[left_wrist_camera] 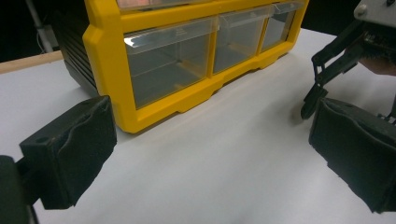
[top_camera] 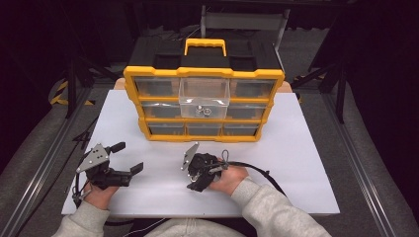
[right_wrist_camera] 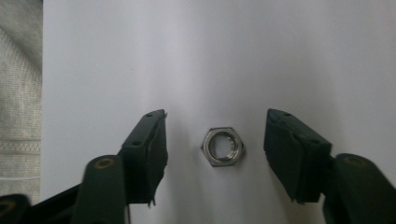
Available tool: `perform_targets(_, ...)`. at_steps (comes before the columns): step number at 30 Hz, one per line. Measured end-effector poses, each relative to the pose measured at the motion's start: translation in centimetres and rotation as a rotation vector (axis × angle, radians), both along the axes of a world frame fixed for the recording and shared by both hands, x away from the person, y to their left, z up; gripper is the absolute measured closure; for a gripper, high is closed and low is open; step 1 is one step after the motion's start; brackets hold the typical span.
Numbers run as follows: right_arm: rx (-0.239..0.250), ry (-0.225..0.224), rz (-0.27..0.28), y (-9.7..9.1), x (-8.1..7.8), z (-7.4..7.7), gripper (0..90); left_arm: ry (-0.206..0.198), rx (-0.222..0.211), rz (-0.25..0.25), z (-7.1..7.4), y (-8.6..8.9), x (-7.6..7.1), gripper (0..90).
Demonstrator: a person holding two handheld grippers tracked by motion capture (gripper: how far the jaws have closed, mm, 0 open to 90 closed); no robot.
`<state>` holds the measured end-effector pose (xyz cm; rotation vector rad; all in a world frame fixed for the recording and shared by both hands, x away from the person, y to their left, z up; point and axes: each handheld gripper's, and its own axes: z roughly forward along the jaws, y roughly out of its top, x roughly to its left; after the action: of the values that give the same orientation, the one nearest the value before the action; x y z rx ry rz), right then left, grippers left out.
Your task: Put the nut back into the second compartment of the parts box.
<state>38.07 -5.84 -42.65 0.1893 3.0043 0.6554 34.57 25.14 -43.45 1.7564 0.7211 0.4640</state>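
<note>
A steel hex nut lies flat on the white table. My right gripper points straight down over it, open, with a jaw on either side and neither touching it. From above, the right gripper stands in front of the yellow drawer organizer, and its body hides the nut. My left gripper rests open on the table at the left, empty, and faces the organizer's bottom row of clear drawers.
The organizer's top middle drawer is pulled out and holds small metal parts. The right gripper shows at the upper right of the left gripper view. A grey sleeve lies along the table's near edge.
</note>
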Motion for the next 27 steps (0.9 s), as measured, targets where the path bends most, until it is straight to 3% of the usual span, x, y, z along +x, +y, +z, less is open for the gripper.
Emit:
perform_targets(7, -0.024, 0.022, 0.0, 0.3, 0.1, -0.5, 57.6, 0.0, -0.002, 0.001, 0.0, 0.0, 0.0, 1.6)
perform_targets(9, -0.029, 0.023, 0.011, 0.3, 0.1, -0.5, 66.6, 0.0, 0.0, 0.0, 0.0, 0.0, 0.0, 1.6)
perform_targets(11, -0.026, 0.04, 0.007, 0.3, 0.2, -0.4, 67.3, -0.002, -0.001, 0.0, 0.0, 0.0, 0.0, 1.5)
perform_targets(17, -0.031, 0.033, 0.001, 0.0, 0.3, 0.0, 67.9, 0.0, -0.004, 0.002, 0.0, 0.0, 0.1, 1.6)
perform_targets(27, -0.005, 0.024, -0.02, -2.4, -1.0, 3.0, 68.0, -0.002, 0.0, 0.0, 0.1, 0.0, 0.0, 1.6)
